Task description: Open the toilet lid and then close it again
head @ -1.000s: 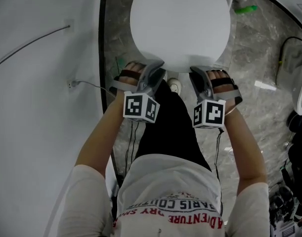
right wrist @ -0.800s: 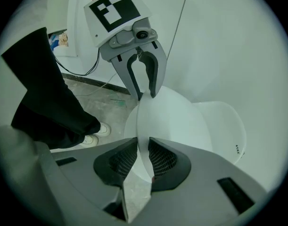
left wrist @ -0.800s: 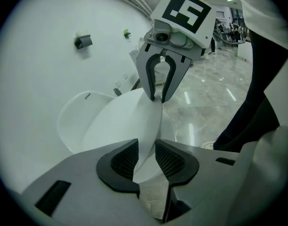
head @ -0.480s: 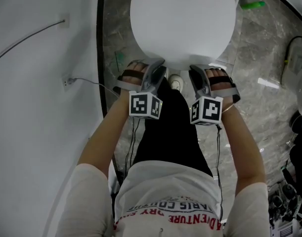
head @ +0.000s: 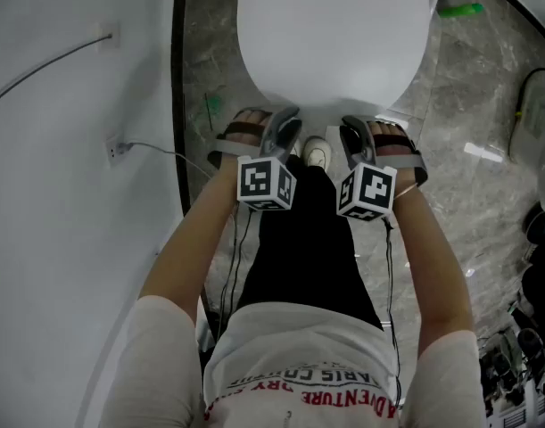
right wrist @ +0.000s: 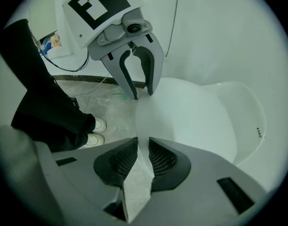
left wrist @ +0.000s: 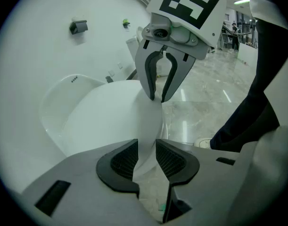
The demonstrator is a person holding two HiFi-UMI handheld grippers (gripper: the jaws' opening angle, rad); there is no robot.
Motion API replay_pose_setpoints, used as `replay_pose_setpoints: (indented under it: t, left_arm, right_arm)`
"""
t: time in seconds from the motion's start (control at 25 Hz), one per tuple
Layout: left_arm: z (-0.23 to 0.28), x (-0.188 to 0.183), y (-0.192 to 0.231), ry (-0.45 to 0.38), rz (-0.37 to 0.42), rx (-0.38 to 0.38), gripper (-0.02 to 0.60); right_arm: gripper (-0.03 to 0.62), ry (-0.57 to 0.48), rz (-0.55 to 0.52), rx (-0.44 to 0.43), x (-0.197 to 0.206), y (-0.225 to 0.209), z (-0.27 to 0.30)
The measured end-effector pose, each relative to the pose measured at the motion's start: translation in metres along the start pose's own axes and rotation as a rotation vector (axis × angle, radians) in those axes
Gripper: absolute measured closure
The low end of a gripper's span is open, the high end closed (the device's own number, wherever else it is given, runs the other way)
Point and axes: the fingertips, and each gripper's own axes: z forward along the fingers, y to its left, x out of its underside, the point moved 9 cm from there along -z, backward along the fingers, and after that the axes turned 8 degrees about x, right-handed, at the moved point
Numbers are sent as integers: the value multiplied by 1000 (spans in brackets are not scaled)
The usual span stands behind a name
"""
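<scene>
Toilet lid point(head: 334, 34) sits at the far side of the scene, its near front rim passing between the jaws of both grippers. Left gripper point(left wrist: 146, 155): pads on rim, left of centre, jaws just been opening slightly. Right gripper point(right wrist: 143, 155): narrow clamp on rim, right of centre

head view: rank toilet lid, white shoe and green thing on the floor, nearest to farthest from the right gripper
From the right gripper:
1. toilet lid, front rim between its fingers.
2. white shoe, on the floor close beside it.
3. green object, floor at upper right.
</scene>
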Motion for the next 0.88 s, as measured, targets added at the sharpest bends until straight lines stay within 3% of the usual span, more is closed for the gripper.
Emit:
replay_pose_setpoints:
  t: [0.44, 0.68, 0.72, 0.8, 0.88]
  left_arm:
    - [21, 17, 1, -15, 49, 18, 466]
    - [7, 15, 4, -58, -26, -10, 495]
    - [-1, 12, 6, -82, -55, -28, 534]
    - [-19, 5, 13, -130, -91, -58, 545]
    - [-36, -3, 25, -161, -72, -81, 563]
  right_arm:
    - [543, 53, 44, -42, -1, 4, 28]
    - [543, 67, 110, -55, -4, -1, 20]
    - [546, 64, 138, -50, -5, -3, 14]
    - [562, 34, 217, -11, -8, -11, -2]
    - [566, 0, 273, 66, -11, -26, -22]
